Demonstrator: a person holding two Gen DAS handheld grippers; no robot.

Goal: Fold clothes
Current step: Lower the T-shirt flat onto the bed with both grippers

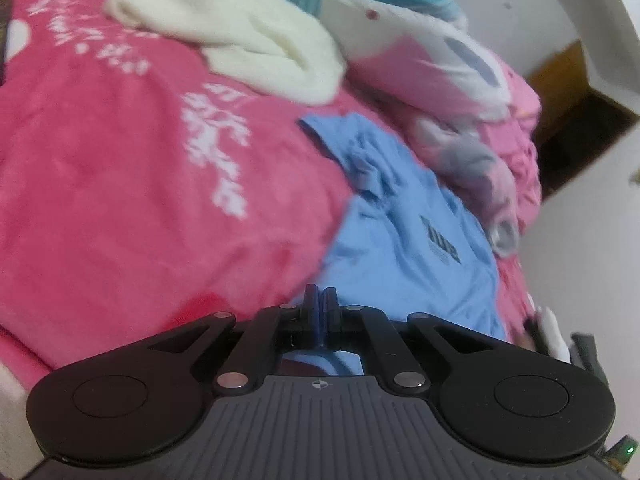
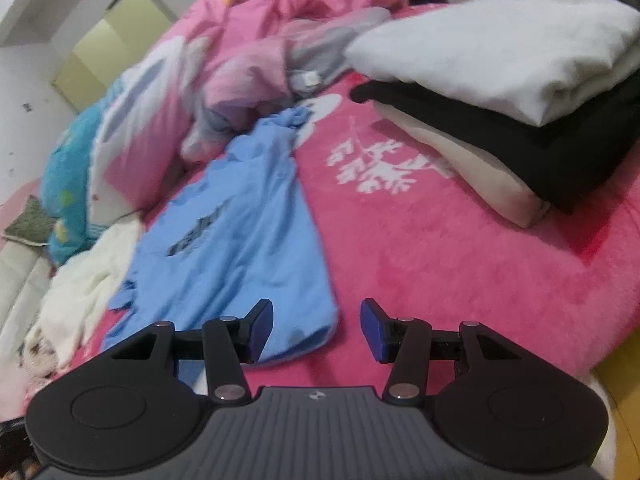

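Note:
A light blue T-shirt [image 1: 404,240] with a dark print lies crumpled on the pink blanket [image 1: 120,168]. My left gripper [image 1: 320,300] is shut, its pads pinching the near edge of the shirt. In the right wrist view the same blue T-shirt [image 2: 240,232] stretches away from me, bunched lengthwise. My right gripper [image 2: 316,330] is open just above the blanket [image 2: 440,264], at the shirt's near corner. Its left finger [image 2: 260,328] hangs over the cloth and its right finger [image 2: 374,330] over bare blanket.
A stack of folded clothes, white on black on cream [image 2: 520,92], sits at the right. A cream fleece garment [image 1: 240,32] and a heap of pink and grey bedding [image 1: 480,140] lie beyond the shirt. A teal pillow [image 2: 68,184] is at the left.

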